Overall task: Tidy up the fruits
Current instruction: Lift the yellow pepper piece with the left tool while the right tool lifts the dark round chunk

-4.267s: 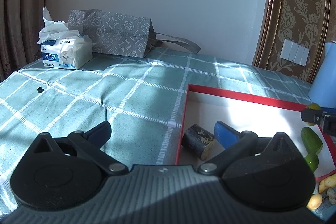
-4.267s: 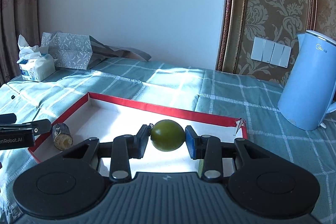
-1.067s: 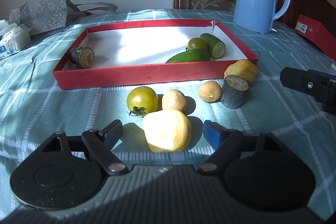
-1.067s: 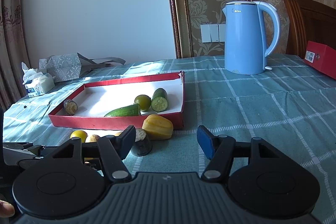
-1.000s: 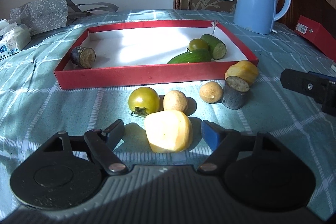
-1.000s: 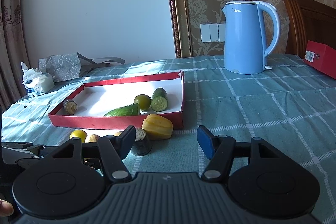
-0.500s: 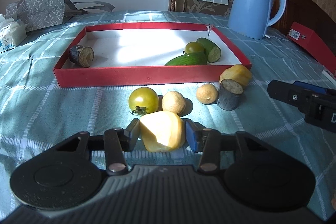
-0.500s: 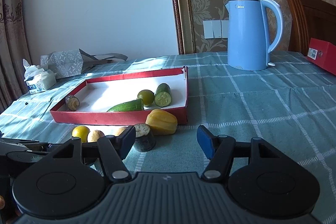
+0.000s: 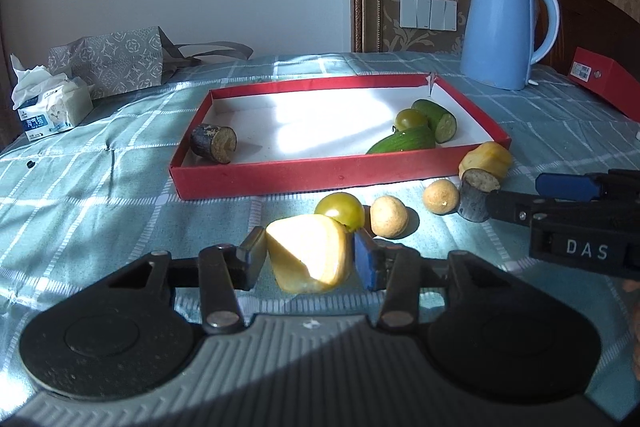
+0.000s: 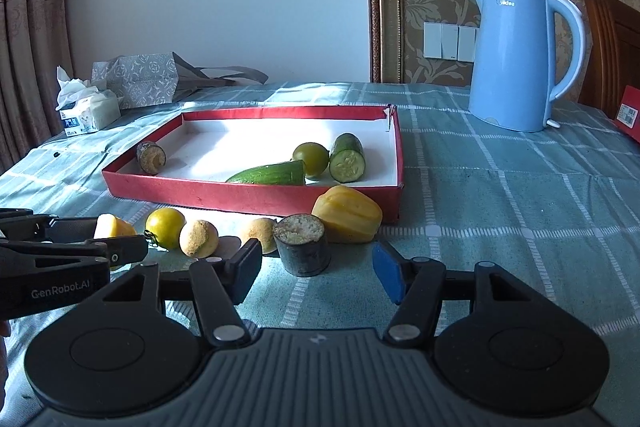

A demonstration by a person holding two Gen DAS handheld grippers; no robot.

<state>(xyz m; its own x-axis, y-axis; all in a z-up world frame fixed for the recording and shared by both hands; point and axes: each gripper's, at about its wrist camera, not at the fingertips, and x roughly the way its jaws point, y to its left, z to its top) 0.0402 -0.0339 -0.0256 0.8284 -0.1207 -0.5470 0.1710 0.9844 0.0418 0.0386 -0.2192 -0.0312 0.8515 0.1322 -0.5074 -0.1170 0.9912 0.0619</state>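
My left gripper (image 9: 308, 257) is shut on a pale yellow fruit piece (image 9: 308, 255) in front of the red tray (image 9: 304, 179); it also shows in the right wrist view (image 10: 112, 227). The tray holds a dark stub (image 9: 214, 143), a green tomato (image 9: 410, 119) and two cucumber pieces (image 9: 404, 141). On the cloth lie a yellow-green tomato (image 9: 340, 209), two tan round fruits (image 9: 388, 217), a dark stub (image 10: 304, 247) and a yellow pepper (image 10: 346, 213). My right gripper (image 10: 316, 271) is open, its fingers either side of that dark stub and just short of it.
A blue kettle (image 10: 516, 59) stands at the back right, a red box (image 9: 604, 81) at the far right. A tissue pack (image 9: 48, 107) and a grey paper bag (image 9: 108, 61) sit at the back left. A teal checked cloth (image 10: 500, 195) covers the table.
My left gripper has closed on the pale yellow piece and lifted it slightly. My right gripper has moved forward and down toward the dark stub on the cloth, still open.
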